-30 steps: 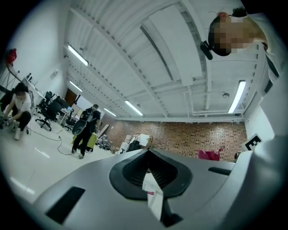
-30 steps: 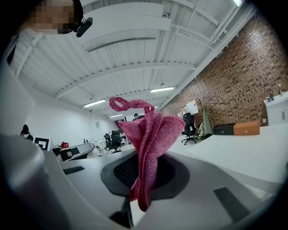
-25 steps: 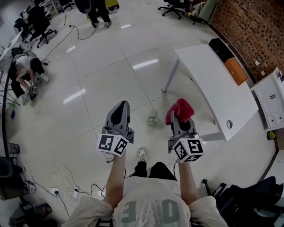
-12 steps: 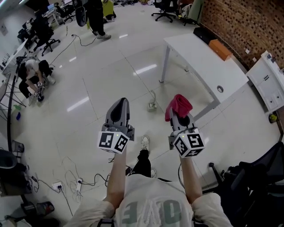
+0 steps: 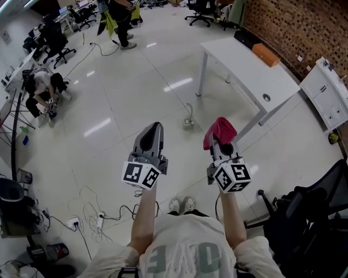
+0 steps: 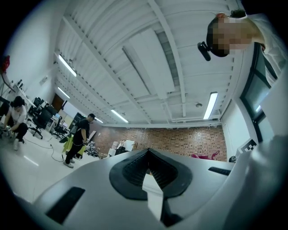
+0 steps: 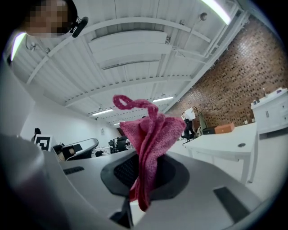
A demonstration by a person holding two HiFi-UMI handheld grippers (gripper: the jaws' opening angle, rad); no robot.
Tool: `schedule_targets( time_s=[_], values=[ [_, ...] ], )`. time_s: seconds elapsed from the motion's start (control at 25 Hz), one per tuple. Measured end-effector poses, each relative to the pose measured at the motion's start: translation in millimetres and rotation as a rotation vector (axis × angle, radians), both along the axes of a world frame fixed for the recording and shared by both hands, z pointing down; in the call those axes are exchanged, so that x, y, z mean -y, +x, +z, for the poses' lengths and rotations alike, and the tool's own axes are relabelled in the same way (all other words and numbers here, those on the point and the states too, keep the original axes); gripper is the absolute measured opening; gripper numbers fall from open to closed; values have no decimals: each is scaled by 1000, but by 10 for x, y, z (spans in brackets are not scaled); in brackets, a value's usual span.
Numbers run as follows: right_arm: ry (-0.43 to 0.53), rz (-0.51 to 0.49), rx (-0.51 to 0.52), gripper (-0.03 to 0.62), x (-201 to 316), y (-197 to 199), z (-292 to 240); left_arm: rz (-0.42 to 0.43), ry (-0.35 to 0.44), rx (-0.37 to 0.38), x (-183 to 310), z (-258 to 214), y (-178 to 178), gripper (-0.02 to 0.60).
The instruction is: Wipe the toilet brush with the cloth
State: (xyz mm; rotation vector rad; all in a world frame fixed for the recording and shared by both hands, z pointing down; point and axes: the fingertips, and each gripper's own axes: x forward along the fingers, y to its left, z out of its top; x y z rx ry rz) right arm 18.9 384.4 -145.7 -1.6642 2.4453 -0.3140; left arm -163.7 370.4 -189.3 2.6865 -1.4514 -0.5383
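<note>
A crumpled pink cloth (image 5: 220,130) sticks up from my right gripper (image 5: 221,140), which is shut on it. In the right gripper view the cloth (image 7: 150,134) is pinched between the closed jaws of that gripper (image 7: 143,175), and its folds and a loop stand above them. My left gripper (image 5: 151,131) is held beside it at the same height, shut with nothing in it. In the left gripper view the jaws of the left gripper (image 6: 147,167) meet and point slightly upward toward the ceiling. No toilet brush shows in any view.
A long white table (image 5: 244,70) with an orange box (image 5: 266,54) stands ahead to the right, before a brick wall. Nearby are a white cabinet (image 5: 323,92), a black chair (image 5: 304,217), a floor socket (image 5: 188,124), floor cables (image 5: 92,217), a crouching person (image 5: 41,89) and a standing person (image 5: 120,16).
The person has walked across the floor, so the table and floor socket sit differently in the head view. Both grippers keep their side-by-side pose, the cloth still in the right one.
</note>
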Motion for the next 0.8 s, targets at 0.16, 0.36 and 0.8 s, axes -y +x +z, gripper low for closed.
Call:
schedule_targets(
  time_s=[0.16,0.36,0.8],
  values=[
    [2,-2,-7,32,-124,-150,-24,6,-2,-3,-146,-23,-75,3],
    [10,-14,17,31,-290,-305,-58,-6,-22,-25,-310,60,-252,3],
    [18,-60,36,32,-418,-527,-143,-46,-45,-37,-445,126,-525,3]
  ],
)
